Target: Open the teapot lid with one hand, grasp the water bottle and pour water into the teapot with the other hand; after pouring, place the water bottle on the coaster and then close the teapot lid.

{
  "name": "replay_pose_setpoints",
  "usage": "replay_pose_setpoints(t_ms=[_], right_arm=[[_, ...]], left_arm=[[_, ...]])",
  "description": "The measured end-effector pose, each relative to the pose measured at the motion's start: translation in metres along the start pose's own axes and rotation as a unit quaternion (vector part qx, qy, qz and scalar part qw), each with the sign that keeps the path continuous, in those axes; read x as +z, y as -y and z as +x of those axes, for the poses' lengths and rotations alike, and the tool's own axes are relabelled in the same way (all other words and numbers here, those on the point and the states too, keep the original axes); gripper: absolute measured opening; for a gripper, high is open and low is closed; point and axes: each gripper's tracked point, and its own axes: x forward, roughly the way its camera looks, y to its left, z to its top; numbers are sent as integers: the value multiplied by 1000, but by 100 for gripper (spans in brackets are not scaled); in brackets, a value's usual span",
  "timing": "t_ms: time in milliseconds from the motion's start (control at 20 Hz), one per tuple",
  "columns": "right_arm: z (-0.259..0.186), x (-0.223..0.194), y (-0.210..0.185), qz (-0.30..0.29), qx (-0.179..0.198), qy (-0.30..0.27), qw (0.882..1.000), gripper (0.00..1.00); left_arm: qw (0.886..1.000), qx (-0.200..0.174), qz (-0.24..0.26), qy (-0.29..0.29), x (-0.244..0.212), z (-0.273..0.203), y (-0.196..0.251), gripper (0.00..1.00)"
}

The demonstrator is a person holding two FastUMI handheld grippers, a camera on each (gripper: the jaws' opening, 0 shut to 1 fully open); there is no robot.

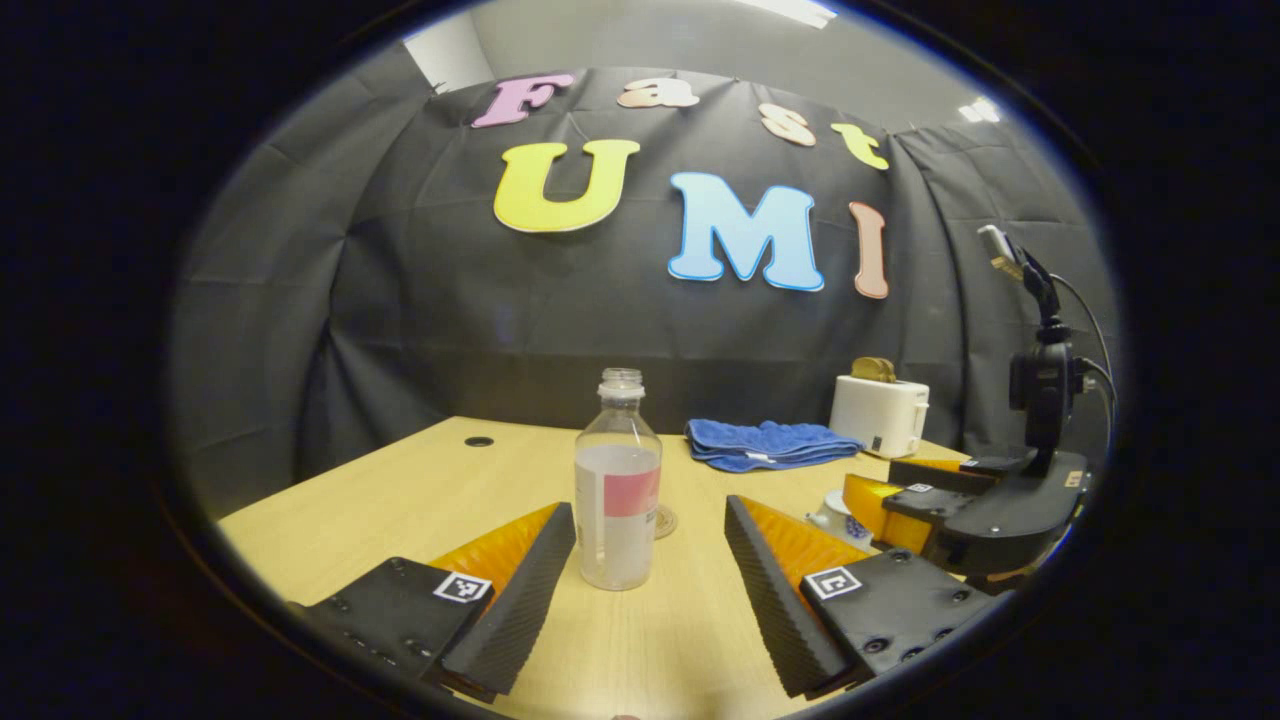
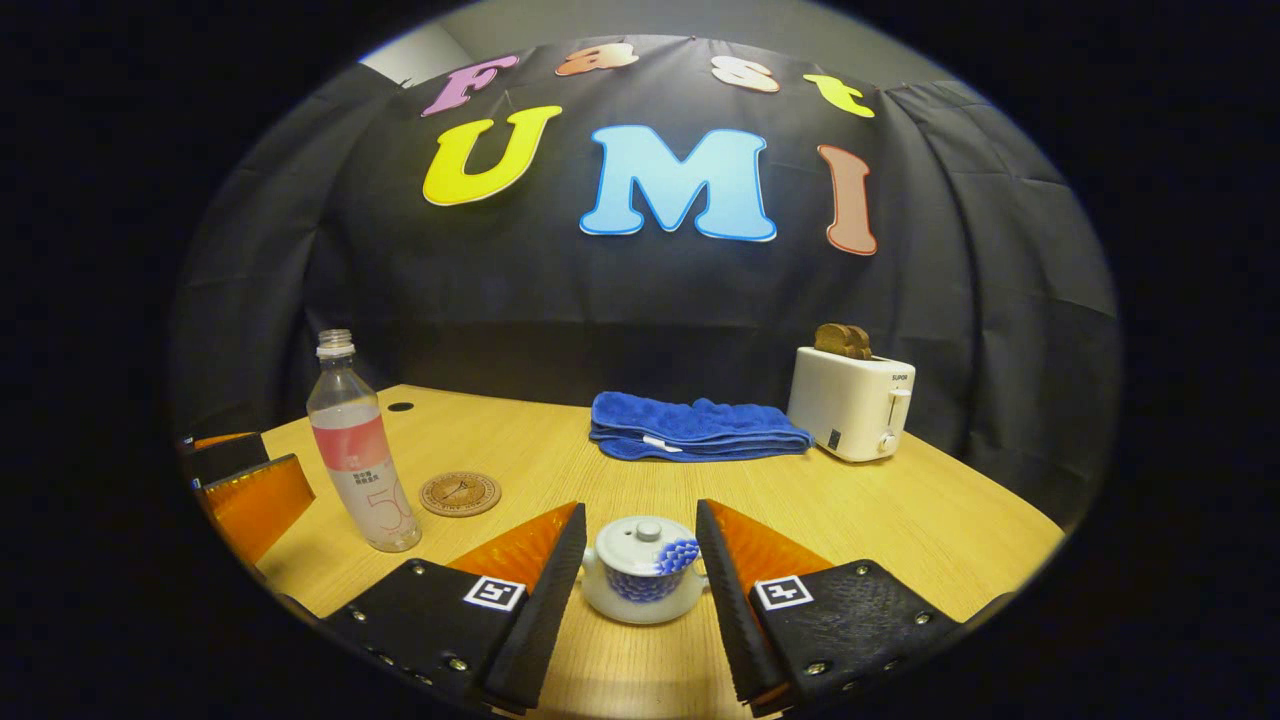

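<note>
On the light wooden table [image 2: 930, 520] of the booth, we find the job at its very start, with nothing yet lifted or poured. Our left gripper [image 1: 650, 590] hangs with its fingers spread wide on either side of the clear water bottle [image 1: 617, 480], which stands upright and uncapped, partly filled, and untouched by either finger. Our right gripper [image 2: 640, 590] is likewise spread apart, its fingers flanking the small white-and-blue teapot [image 2: 642, 570] without pressing on it. The teapot lid [image 2: 640, 542] sits in place on the pot, its knob up.

From the right gripper view, the bottle stands at the left, and the round cork coaster [image 2: 460, 493] lies flat just beside it, a little nearer the middle of the table and bare. Behind the teapot, well apart from it, a folded blue towel [image 2: 695, 428] rests near the back wall, and a white toaster [image 2: 850, 402] with bread in its slot stands to the right of the towel.

By our reading, every step is left: raising the lid, taking hold of the bottle, pouring, setting the bottle down on the coaster, and closing the pot. Both grippers appear lined up on their targets, the left on the bottle and the right on the teapot, so the first grasps look close at hand.
</note>
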Motion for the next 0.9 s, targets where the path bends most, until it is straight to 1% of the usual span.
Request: replay_pose_setpoints(t_ms=[50, 100, 150, 450, 500, 600, 650, 700, 900], right_arm=[[7, -4, 4, 0, -7, -2, 1000, 69], [13, -5, 2, 3, -5, -6, 1000, 57], [14, -7, 2, 4, -6, -9, 1000, 51], [19, -10, -3, 3, 1, -14, 1000, 50], [21, -10, -3, 4, -1, -14, 1000, 38], [22, -12, 0, 3, -5, -14, 1000, 36], [24, -11, 0, 13, -4, -12, 1000, 36], [22, -11, 0, 16, -3, -13, 1000, 28], [23, -12, 0, 2, -5, -14, 1000, 28]], left_arm=[[1000, 0, -2, -2, 0, 2, -1, 100], [1000, 1, -3, -3, -1, 4, -3, 100], [1000, 1, -4, -4, -2, 5, -5, 100], [1000, 3, -10, -8, -5, 9, -11, 100], [1000, 4, -10, -8, -4, 9, -12, 100], [1000, 4, -13, -8, -5, 9, -11, 100], [1000, 4, -13, -8, -5, 9, -12, 100], [1000, 4, -13, -9, -5, 9, -12, 100], [1000, 4, -12, -10, -5, 9, -11, 100]])
